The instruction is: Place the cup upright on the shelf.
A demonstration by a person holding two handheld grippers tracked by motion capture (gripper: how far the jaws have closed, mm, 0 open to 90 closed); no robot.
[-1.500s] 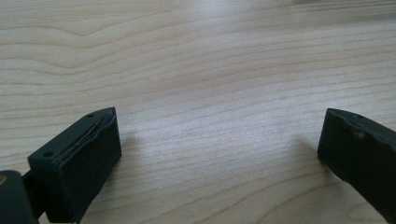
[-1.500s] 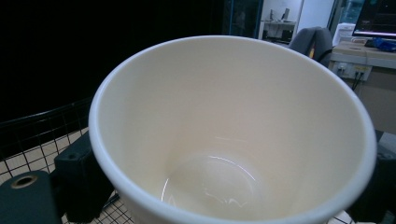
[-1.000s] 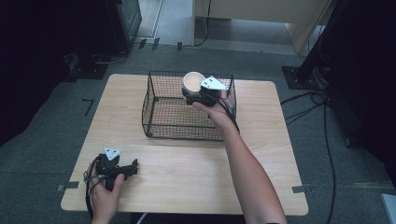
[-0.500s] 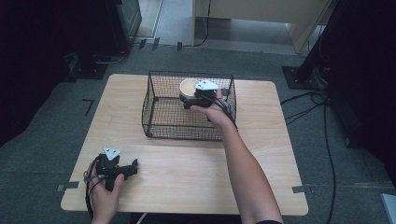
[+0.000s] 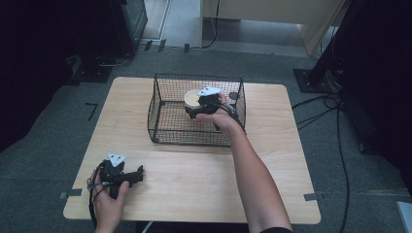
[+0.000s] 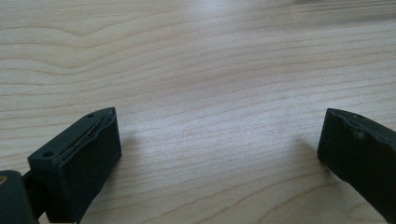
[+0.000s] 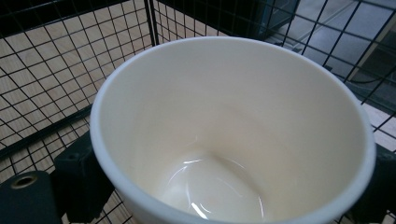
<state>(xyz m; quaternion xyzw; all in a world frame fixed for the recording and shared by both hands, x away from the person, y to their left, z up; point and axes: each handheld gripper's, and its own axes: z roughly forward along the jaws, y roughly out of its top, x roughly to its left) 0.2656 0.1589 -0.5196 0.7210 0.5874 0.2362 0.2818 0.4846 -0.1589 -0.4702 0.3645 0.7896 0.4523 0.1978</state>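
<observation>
The right gripper (image 5: 198, 109) has lowered the clamped cup (image 5: 193, 98) into the wire basket (image 5: 160, 121); left gripper (image 5: 133, 174) rests wide.

My left hand (image 5: 109, 196) sits at the near left, low and close to my side, wrapped around the left gripper (image 5: 137, 173), which points to the right. In the left gripper view its two black jaws stand wide apart with nothing between them. My right forearm (image 5: 252, 174) reaches from the near edge toward the far middle, and my right hand (image 5: 221, 115) carries the right gripper (image 5: 193, 112) there, pointing left, with its grey plate on top. In the right gripper view I see its jaws pressed against opposite sides of a cup (image 7: 233, 135), gripping it from outside.
</observation>
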